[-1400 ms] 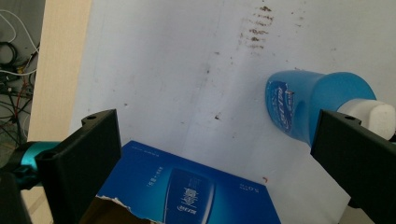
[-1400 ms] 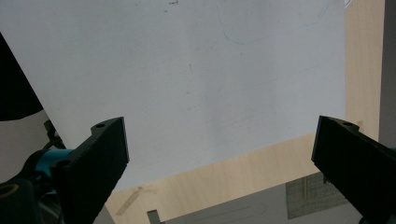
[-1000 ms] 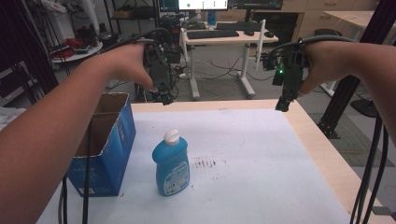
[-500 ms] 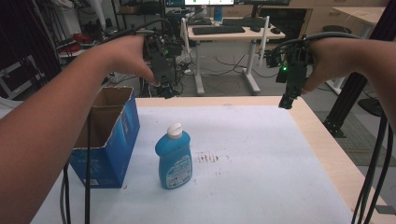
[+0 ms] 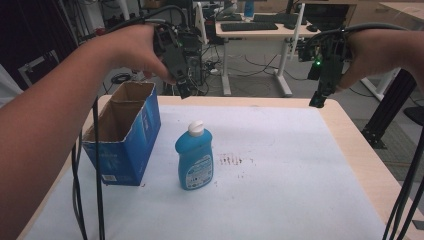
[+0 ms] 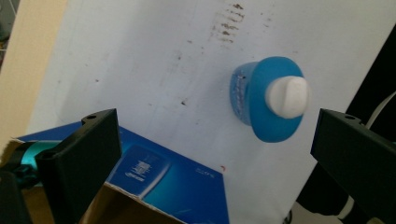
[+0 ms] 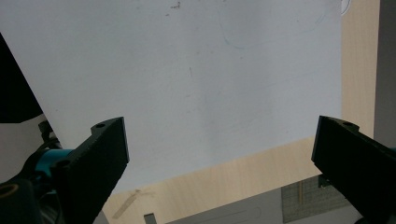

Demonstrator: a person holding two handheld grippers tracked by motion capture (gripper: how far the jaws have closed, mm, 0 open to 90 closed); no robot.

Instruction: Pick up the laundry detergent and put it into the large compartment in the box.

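From the high view, an open blue cardboard box (image 5: 122, 135) is standing at the left of the white sheet (image 5: 280, 175) covering the wooden table (image 5: 357, 150); its inside is looking bare as far as can be seen. Just beside it, apart from it, a blue bottle (image 5: 194, 156) with a white cap is standing upright, near a patch of dark smudges (image 5: 235, 160). The left gripper (image 5: 181, 80) and right gripper (image 5: 320, 95) are hanging above the far edge, their jaw spacing hard to judge here. Desks and cables are crowding the room behind.

In the left gripper view, the jaws are standing wide apart with nothing between them, looking down on the bottle (image 6: 273, 98) and a corner of the box (image 6: 163, 182), whose interior is being cut off at the bottom.

In the right gripper view, the jaws are likewise spread wide and empty over the white sheet (image 7: 196, 70) and the table's wooden edge (image 7: 243, 177).
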